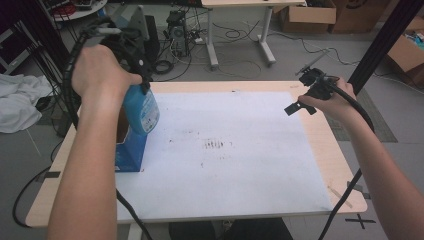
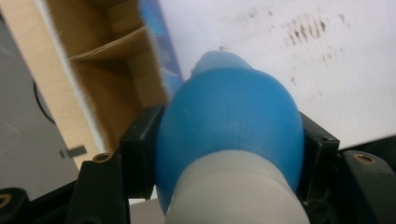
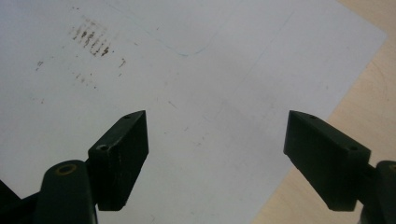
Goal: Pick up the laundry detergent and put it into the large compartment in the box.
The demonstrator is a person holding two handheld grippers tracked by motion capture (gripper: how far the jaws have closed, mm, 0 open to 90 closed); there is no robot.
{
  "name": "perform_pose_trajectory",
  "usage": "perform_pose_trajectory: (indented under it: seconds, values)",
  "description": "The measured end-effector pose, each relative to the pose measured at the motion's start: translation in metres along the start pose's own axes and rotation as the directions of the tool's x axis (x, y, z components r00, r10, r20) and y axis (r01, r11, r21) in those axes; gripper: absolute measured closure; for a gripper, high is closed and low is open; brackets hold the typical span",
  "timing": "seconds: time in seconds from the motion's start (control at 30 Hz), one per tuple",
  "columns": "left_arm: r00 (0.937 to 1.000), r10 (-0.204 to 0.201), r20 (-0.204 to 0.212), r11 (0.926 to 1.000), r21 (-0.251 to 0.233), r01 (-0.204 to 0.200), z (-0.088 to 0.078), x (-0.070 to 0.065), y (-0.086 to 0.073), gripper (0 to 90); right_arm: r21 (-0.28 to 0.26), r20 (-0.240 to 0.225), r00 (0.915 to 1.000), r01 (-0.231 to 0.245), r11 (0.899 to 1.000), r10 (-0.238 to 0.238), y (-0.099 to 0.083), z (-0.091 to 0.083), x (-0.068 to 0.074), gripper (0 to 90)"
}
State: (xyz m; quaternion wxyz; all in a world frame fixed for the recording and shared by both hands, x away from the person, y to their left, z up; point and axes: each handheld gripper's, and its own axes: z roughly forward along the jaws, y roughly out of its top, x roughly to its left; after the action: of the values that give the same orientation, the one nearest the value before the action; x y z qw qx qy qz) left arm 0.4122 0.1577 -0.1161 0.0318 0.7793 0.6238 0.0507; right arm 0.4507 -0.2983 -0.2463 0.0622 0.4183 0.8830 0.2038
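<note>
A blue plastic bottle (image 1: 142, 110) with a white cap end hangs above the open blue cardboard box (image 1: 129, 150) at the table's left edge. My left gripper (image 1: 142, 82) is shut on the bottle's upper part. In the left gripper view the black pads (image 2: 142, 149) press both sides of the blue bottle (image 2: 229, 116), and the box's brown inside (image 2: 112, 65) lies below it. My right gripper (image 1: 296, 106) is held above the table's far right and stands open; in the right gripper view its jaws (image 3: 215, 140) are wide apart over the white sheet (image 3: 187, 93) with nothing between them.
A large white sheet (image 1: 225, 150) with dark smudges (image 1: 215, 145) covers most of the wooden table (image 1: 335, 150). Cables, a computer tower (image 1: 177, 32), a desk and cardboard boxes (image 1: 307, 15) stand on the floor beyond. White cloth (image 1: 17, 102) lies at the left.
</note>
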Motion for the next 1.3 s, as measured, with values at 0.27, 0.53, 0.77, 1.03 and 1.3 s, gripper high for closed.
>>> perform_pose_trajectory:
  seconds: [0.27, 0.53, 0.77, 1.03, 1.3]
  values:
    - [0.9927, -0.120, -0.007, 0.9926, -0.020, 0.120, -0.008, 0.039, -0.007, 37.9, 0.003, -0.001, 1.0000, -0.002, 1.000, 0.002, 0.001, 0.001, -0.004, 21.9]
    - [0.9790, -0.202, -0.026, 0.9792, -0.025, 0.201, -0.009, 0.065, -0.014, 37.9, 0.013, 0.001, 0.9999, -0.012, 1.000, 0.012, 0.000, 0.004, -0.009, 21.9]
    - [0.9675, -0.250, -0.036, 0.9678, -0.037, 0.249, -0.006, 0.077, -0.018, 37.9, 0.016, 0.007, 0.9999, -0.016, 1.000, 0.016, 0.000, 0.004, -0.011, 22.0]
    - [0.9638, -0.262, -0.048, 0.9644, -0.047, 0.260, -0.001, 0.081, -0.019, 37.9, 0.018, 0.005, 0.9998, -0.019, 1.000, 0.019, -0.002, 0.003, -0.012, 22.0]
    - [0.9632, -0.265, -0.045, 0.9641, -0.027, 0.264, 0.013, 0.083, -0.018, 37.9, 0.019, 0.007, 0.9998, -0.016, 1.000, 0.016, -0.003, 0.003, -0.013, 22.0]
